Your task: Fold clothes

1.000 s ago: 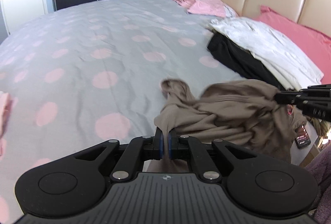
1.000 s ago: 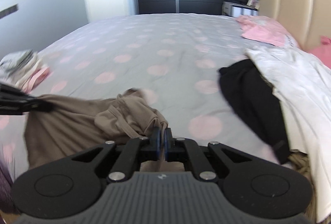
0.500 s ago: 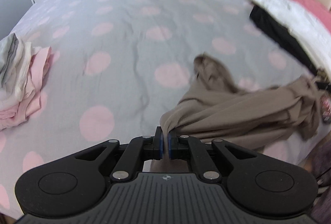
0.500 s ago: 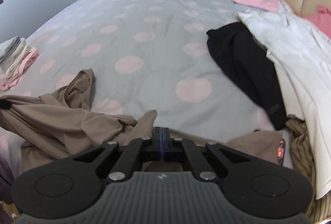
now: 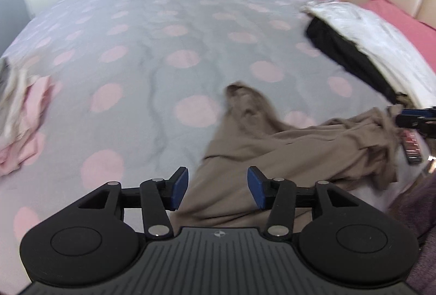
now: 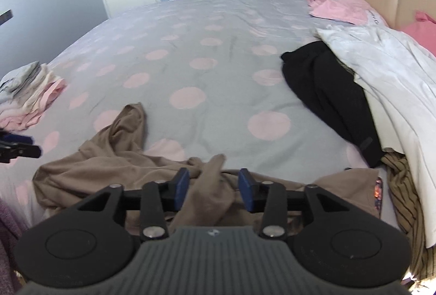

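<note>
Both of your grippers are letting go: the left gripper point(image 5: 217, 191) has its jaws opening with the brown garment point(image 5: 286, 148) running between the blue pads but no longer pinched, and the right gripper point(image 6: 214, 189) is opening in the same way, a ridge of the same cloth point(image 6: 114, 158) lying loose between its pads. A second ago each was clamped tight on a bunched edge, with the fabric drawn up between them; now it has dropped onto the near edge of the bed point(image 6: 218, 55), crumpled, with one sleeve-like end trailing toward the middle of the spotted cover. Judging by that, you have laid the piece down but not spread it, so smoothing it flat looks like the step before any fold. Further out, the black garment point(image 6: 327, 93) and the white garment point(image 6: 387, 66) lie along the right edge by the headboard, a pink garment point(image 6: 338, 6) sits at the far right corner, and a stack of folded clothes point(image 6: 30, 96) rests at the left edge, well apart from the brown one.
</note>
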`<state>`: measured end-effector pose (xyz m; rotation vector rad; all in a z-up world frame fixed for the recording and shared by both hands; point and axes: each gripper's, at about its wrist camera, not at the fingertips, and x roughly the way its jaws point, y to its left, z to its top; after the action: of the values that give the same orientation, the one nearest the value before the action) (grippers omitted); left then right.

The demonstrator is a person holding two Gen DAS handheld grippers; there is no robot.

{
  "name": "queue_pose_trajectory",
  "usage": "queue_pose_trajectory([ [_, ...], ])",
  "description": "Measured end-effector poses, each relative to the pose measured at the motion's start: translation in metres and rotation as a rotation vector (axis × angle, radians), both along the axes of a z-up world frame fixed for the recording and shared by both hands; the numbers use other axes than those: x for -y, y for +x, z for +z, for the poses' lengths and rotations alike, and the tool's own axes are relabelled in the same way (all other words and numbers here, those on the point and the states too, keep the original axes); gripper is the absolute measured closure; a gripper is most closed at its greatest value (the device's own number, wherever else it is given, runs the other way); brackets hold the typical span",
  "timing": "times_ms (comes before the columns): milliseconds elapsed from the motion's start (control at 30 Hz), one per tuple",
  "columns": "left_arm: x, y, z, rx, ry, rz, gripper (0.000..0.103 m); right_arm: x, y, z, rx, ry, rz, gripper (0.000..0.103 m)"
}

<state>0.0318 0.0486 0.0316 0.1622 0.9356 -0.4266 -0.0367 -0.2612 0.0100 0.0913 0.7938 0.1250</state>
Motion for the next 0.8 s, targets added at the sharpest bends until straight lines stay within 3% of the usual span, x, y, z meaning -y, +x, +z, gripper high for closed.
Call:
queue_pose_trajectory([
  [67,0.020,-0.002,-0.003,0.003,-0.011,-0.063,0.055,-0.006,0.004,-0.008,-0.028,-0.021,0.006,0.058],
  [133,0.039,-0.003,-0.008,-0.007,-0.017,-0.111,0.055,-0.008,0.006,-0.018,-0.068,-0.040,0.014,0.070],
  [167,0.048,-0.003,-0.012,-0.016,-0.019,-0.132,0.055,-0.008,0.005,-0.022,-0.084,-0.049,0.015,0.092],
  [200,0.057,-0.004,-0.015,-0.024,-0.021,-0.152,0.055,-0.008,0.003,-0.024,-0.096,-0.053,0.018,0.099],
  [400,0.084,-0.014,-0.024,-0.069,-0.040,-0.250,0.055,-0.010,-0.024,-0.025,-0.102,0.010,0.049,0.099],
  [533,0.093,-0.020,-0.020,-0.083,-0.093,-0.281,0.055,-0.013,-0.043,-0.026,-0.123,0.075,0.047,0.100],
  [667,0.108,-0.027,-0.019,-0.066,-0.134,-0.347,0.055,-0.012,-0.057,-0.019,-0.125,0.193,0.053,0.100],
  [800,0.130,-0.042,-0.023,-0.028,-0.091,-0.464,0.055,-0.016,-0.068,-0.019,-0.149,0.292,0.097,0.100],
])
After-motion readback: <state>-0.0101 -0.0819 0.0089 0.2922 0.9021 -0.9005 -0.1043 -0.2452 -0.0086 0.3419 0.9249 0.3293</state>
